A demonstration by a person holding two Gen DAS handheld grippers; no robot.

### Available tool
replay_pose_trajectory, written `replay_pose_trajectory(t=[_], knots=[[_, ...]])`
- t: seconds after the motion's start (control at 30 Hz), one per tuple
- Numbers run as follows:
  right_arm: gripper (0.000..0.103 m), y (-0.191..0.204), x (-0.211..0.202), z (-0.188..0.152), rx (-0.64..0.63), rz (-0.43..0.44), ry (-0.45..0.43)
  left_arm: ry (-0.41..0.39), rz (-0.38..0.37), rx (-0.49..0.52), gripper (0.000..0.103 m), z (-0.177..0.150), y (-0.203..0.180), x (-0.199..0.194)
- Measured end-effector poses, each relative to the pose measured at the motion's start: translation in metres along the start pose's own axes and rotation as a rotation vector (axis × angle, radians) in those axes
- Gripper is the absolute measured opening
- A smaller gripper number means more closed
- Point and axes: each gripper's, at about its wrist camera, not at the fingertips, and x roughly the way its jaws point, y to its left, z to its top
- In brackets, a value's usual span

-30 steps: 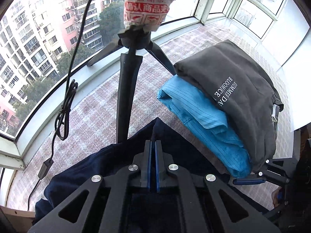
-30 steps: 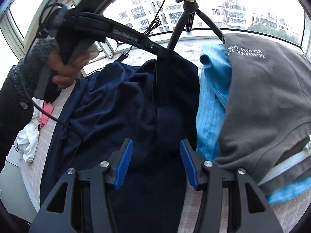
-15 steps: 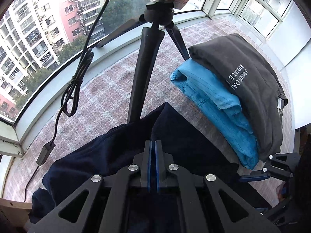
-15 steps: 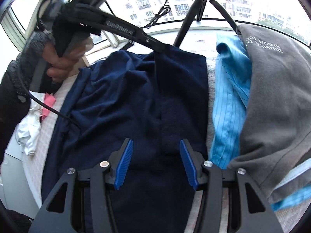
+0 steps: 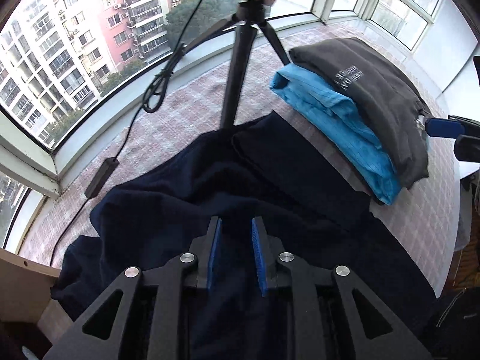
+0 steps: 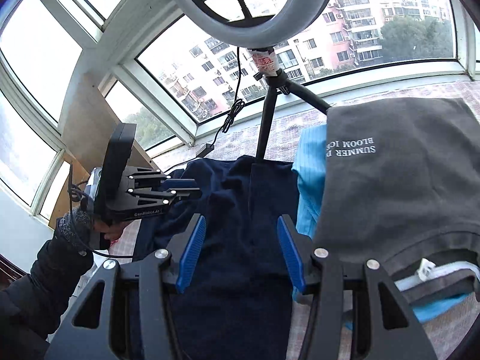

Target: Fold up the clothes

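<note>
Both tongs, left tongs (image 5: 234, 253) and right tongs (image 6: 240, 253), gape empty over the half-folded navy garment (image 5: 270, 186), with the folded stack (image 5: 360, 105) at 2 o'clock. Probably needs another fold.

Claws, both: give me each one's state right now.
Left claw: open, holding nothing, above the navy garment.
Right claw: open, holding nothing.

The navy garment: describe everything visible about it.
The navy garment is a dark blue, soft matte fabric, lying rumpled and partly folded on the checked cloth. One flat folded strip runs along its right side beside the blue striped garment, which lies under a grey one. Its far edge reaches the tripod leg. Both the left gripper and the right gripper are above it, open.
</note>
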Motion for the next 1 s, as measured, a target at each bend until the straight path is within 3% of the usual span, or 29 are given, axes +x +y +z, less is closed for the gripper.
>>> replay_pose_trajectory(t=[0.13, 0.27, 0.33, 0.5, 0.7, 0.77, 0.8, 1.0], knots=[[0.05, -0.006, -0.021, -0.011, 0.042, 0.026, -0.013, 0.027, -0.014, 0.035, 0.025, 0.004, -0.012, 0.009], [0.05, -0.006, 0.006, -0.043, 0.136, 0.094, 0.058, 0.042, -0.05, -0.019, 0.031, 0.022, -0.006, 0.015], [0.05, 0.001, 0.025, -0.057, 0.16, 0.057, 0.078, 0.05, -0.042, -0.029, 0.031, 0.03, -0.005, 0.026], [0.05, 0.014, 0.064, -0.072, 0.124, -0.191, 0.081, 0.069, -0.021, -0.056, 0.031, 0.052, 0.0, 0.053], [0.05, 0.016, 0.084, -0.081, 0.059, -0.173, 0.145, 0.09, 0.0, -0.086, 0.031, 0.078, 0.005, 0.084], [0.05, 0.02, 0.09, -0.086, 0.014, -0.213, 0.169, 0.083, -0.023, -0.08, 0.018, 0.077, 0.002, 0.083], [0.05, 0.02, 0.093, -0.088, 0.007, -0.231, 0.179, 0.081, -0.036, -0.076, 0.004, 0.077, 0.0, 0.082], [0.05, 0.016, 0.1, -0.088, 0.011, -0.25, 0.2, 0.028, -0.087, -0.099, 0.004, 0.075, 0.005, 0.046]])
